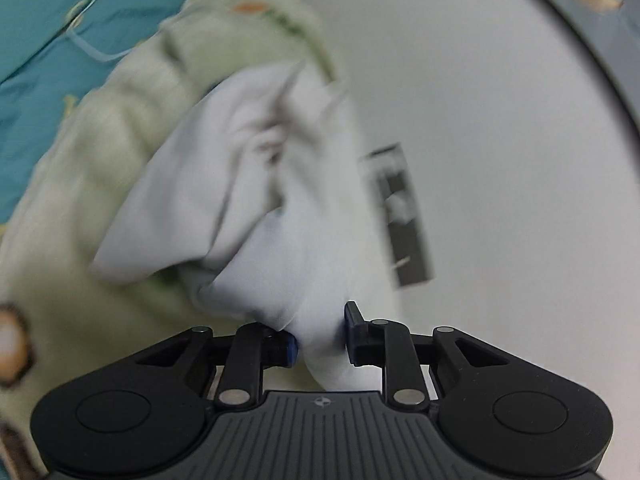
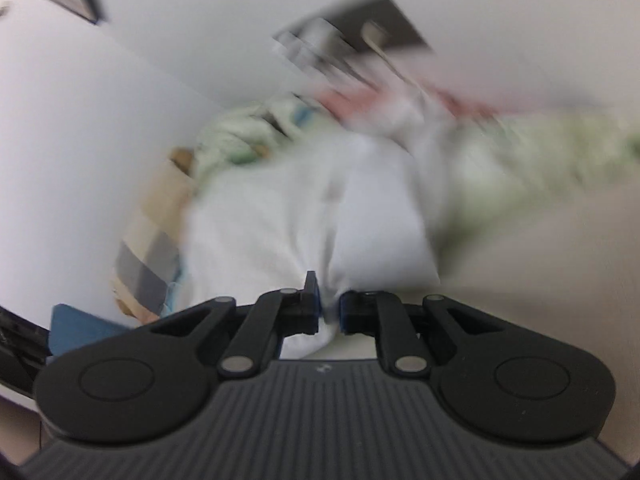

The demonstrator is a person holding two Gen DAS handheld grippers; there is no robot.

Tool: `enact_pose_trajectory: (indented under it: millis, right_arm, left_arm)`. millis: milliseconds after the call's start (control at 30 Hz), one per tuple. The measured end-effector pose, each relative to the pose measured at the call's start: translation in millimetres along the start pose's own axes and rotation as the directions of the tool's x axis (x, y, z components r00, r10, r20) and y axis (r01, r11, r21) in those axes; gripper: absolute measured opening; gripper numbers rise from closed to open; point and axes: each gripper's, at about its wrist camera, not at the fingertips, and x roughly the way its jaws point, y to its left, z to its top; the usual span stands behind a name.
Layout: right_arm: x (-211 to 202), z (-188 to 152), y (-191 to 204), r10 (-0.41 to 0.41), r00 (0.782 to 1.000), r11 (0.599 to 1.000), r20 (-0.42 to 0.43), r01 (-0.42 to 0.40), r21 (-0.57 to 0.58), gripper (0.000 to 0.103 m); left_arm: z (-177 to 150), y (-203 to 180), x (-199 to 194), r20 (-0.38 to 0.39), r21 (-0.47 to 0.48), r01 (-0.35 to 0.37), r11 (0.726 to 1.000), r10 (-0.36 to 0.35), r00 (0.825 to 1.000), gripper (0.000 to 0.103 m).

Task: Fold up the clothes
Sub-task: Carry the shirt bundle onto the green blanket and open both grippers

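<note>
Two grippers: both pinch the same white garment, one at each end.
Left gripper (image 1: 321, 344): jaws pressed onto a bunched fold of the white garment (image 1: 256, 184); blue pads grip the cloth on both sides.
Right gripper (image 2: 329, 312): jaws closed tight on a gathered edge of the white garment (image 2: 304, 216); a tuft of cloth pokes out behind the pads.
Garment position: hangs forward from both grippers, creased and bunched, over a pale green bedcover (image 1: 100, 152).
Bedding: teal patterned quilt (image 1: 44, 32) lies beside the green bedcover in the left wrist view; a checked pillow (image 2: 148, 248) sits against the white wall (image 2: 60, 140) in the right wrist view.
Wall: a dark framed picture (image 1: 400, 216) hangs on it.
Image quality: both views are motion-blurred; fine detail of the garment cannot be told.
</note>
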Motion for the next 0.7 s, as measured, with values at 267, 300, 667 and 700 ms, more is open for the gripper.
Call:
enact_pose_trajectory:
  millis: [267,300,667,700]
  right_arm:
    - [-27,-5,10,-0.034,0.998,0.999,0.06,0.036,-0.033,0.014]
    - [-36,-8,12,-0.042,0.996,0.997,0.073,0.046,-0.057,0.014]
    - [-144,-81,48,0.021,0.977,0.921,0.213,0.064,-0.384,0.014]
    - [-152,-87,52,0.034,0.975,0.915,0.221,0.059,-0.4,0.014]
  left_arm:
    - [-30,-31,-15,0.019,0.166,-0.085,0.982,0.082,0.996,0.062]
    - [-34,-39,-20,0.025,0.208,-0.107,0.972,0.104,0.994,0.064]
    - [-60,-104,-139,0.258,0.527,-0.327,0.784,0.22,0.941,0.099]
    - [-70,-108,-153,0.279,0.54,-0.34,0.77,0.218,0.935,0.101]
